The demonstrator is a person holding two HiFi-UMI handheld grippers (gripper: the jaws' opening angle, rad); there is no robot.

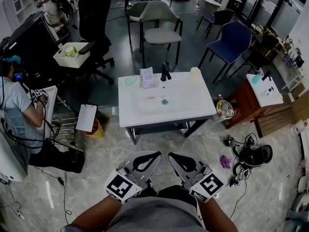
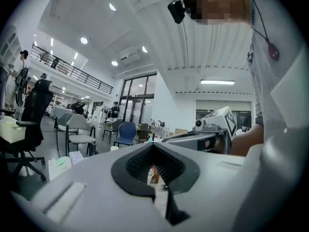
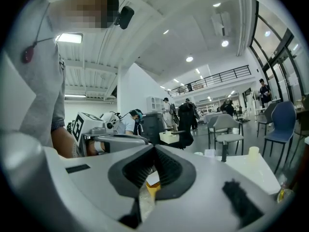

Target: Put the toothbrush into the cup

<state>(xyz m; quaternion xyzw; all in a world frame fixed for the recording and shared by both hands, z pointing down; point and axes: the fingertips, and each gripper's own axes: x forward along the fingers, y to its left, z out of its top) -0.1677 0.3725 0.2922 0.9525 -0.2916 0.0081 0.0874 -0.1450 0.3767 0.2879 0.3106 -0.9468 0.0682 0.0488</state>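
I've got both tongs low in the head view, close to the body and well short of the table (image 1: 193, 108). The left gripper (image 1: 155, 156) is clenched: its own view shows the two jaws meeting at the tip with nothing pinched between them. The right gripper (image 1: 174, 157) reads the same in its view, jaws pressed together and empty. Their tips lie just beside each other, angled inward and aimed toward the table.

The toothbrush (image 1: 148, 98) is a slim pink thing lying flat near the middle of the white top; it's too small for me to tell which end has the bristles. The cup (image 1: 195, 75) stands upright near the far right corner, well apart from the brush. A small green object (image 1: 164, 101) lies just right of the brush. A pale packet (image 1: 147, 78) and a dark object (image 1: 166, 72) stand along the far edge.

Beyond the table are a gray chair (image 1: 159, 21) and a blue chair (image 1: 232, 40). A person (image 1: 19, 105) sits at the left, with a clipboard (image 1: 87, 118) between them and the table.
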